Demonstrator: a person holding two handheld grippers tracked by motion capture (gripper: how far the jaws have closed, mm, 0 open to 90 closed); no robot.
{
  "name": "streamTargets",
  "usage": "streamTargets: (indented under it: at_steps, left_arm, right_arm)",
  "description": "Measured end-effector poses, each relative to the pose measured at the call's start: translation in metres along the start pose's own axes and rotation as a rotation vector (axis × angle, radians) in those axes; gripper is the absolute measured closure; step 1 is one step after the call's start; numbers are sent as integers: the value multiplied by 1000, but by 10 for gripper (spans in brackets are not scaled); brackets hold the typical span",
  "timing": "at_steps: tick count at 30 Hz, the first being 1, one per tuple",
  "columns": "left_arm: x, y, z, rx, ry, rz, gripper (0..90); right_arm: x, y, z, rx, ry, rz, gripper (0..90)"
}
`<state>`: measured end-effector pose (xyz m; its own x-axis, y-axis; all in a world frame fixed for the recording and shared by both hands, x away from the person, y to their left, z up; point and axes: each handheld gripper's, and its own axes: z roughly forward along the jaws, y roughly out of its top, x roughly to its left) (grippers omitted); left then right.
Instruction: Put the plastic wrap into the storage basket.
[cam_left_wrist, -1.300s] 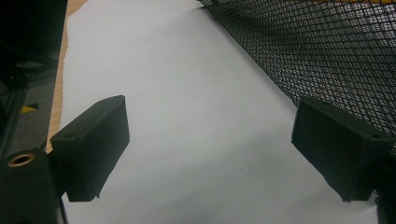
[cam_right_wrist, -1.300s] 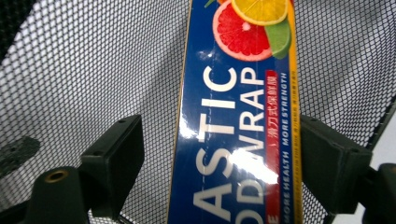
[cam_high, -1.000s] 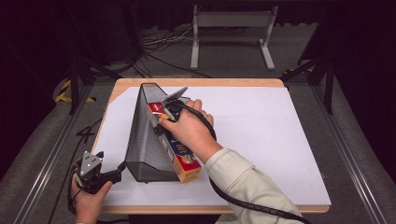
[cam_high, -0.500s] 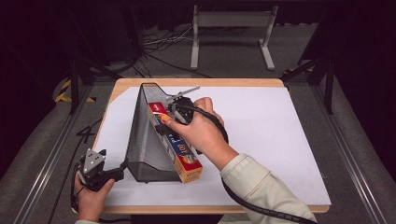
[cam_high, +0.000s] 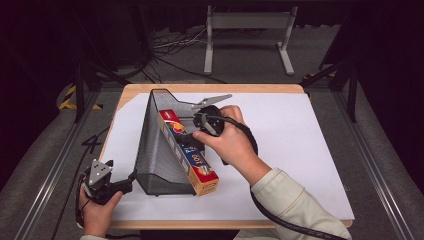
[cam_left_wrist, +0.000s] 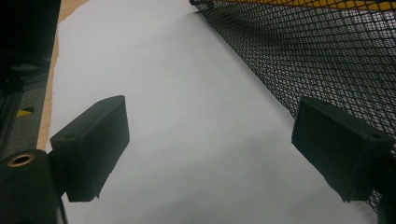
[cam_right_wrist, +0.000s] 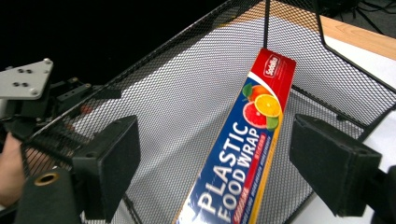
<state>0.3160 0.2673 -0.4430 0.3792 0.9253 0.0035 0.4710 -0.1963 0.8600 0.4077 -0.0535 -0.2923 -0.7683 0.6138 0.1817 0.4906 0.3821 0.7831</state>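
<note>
A black mesh basket (cam_high: 155, 145) lies on the white table sheet (cam_high: 300, 150). Inside it leans a long plastic food wrap box (cam_high: 192, 157), its front end sticking out of the basket's open side. My right gripper (cam_high: 194, 142) hovers over the box's middle. In the right gripper view its jaws stand wide apart, with the box (cam_right_wrist: 243, 154) between and beyond them, untouched. My left gripper (cam_high: 127, 181) is at the table's front left, beside the basket's near corner. It (cam_left_wrist: 210, 149) is open over bare sheet, its right jaw close to the mesh (cam_left_wrist: 317, 56).
The wooden table edge (cam_high: 210, 88) frames the white sheet. Open sheet spreads to the right of the basket. A metal stand (cam_high: 247, 30) and cables lie on the floor beyond the table. The left gripper's grey plate (cam_right_wrist: 25, 79) shows through the mesh.
My right hand and gripper have shifted to the right and slightly up off the box. The box and basket stay put. The left gripper has barely moved.
</note>
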Motion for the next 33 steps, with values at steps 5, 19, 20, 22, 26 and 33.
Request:
streamTargets:
  at_steps: [5, 19, 20, 22, 26, 33]
  left_arm:
    - [0, -1, 0, -1, 2, -3, 119]
    - [0, 0, 0, 5, 3, -1, 119]
    - [0, -1, 0, 5, 3, -1, 119]
    - [1, -1, 0, 6, 5, -2, 119]
    - [2, -1, 0, 5, 8, -8, 119]
    - [2, -1, -1, 2, 8, -6, 120]
  right_arm:
    - [-9, -9, -19, -10, -3, -9, 171]
    - [-34, -25, -69, -60, -44, -24, 165]
    - [-35, -26, -72, -64, -48, -28, 165]
    - [-38, -27, -78, -71, -49, -34, 165]
    - [-48, -34, -94, -61, -64, -76, 187]
    - [-68, -50, -120, -86, -104, -92, 217]
